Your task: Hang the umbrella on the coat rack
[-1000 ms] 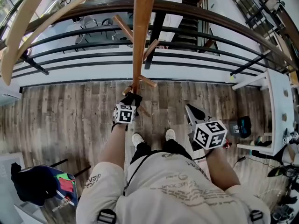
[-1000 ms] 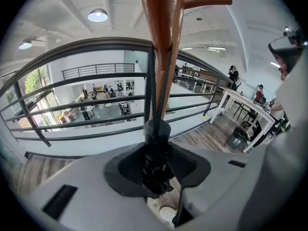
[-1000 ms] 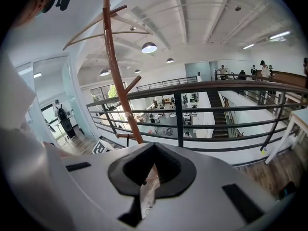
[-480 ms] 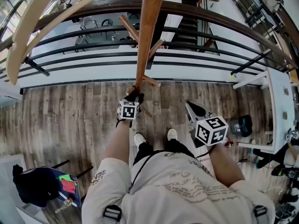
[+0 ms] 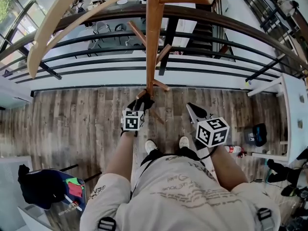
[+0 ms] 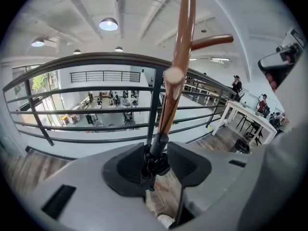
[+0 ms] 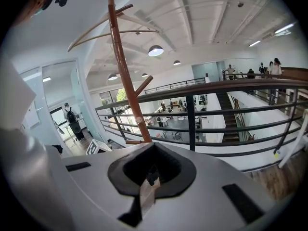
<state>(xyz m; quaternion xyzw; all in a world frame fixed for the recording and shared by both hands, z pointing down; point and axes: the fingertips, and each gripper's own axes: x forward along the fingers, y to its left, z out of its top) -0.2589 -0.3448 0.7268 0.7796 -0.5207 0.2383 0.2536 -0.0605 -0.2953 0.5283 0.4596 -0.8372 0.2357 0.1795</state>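
Observation:
The wooden coat rack (image 5: pixel 155 37) rises from the plank floor right in front of me, with short pegs (image 5: pixel 161 85) low on its pole. My left gripper (image 5: pixel 143 103) is at the pole's lower pegs. In the left gripper view a dark grey stub and a black strap (image 6: pixel 153 163), the only part of the umbrella I can see, lie between the jaws, which are opening. The pole (image 6: pixel 179 61) runs up behind them. My right gripper (image 5: pixel 195 110) hangs apart to the right of the rack, shut with nothing in it (image 7: pixel 150 177).
A black metal railing (image 5: pixel 96 57) runs just behind the rack, with a drop to a lower floor beyond. A white table (image 5: pixel 293 109) stands at the right. A chair with a dark bag (image 5: pixel 41 189) is at lower left. A bottle (image 5: pixel 233 149) lies on the floor.
My left gripper has risen a little along the foot of the pole. The right gripper has drifted slightly left. The head view has shifted.

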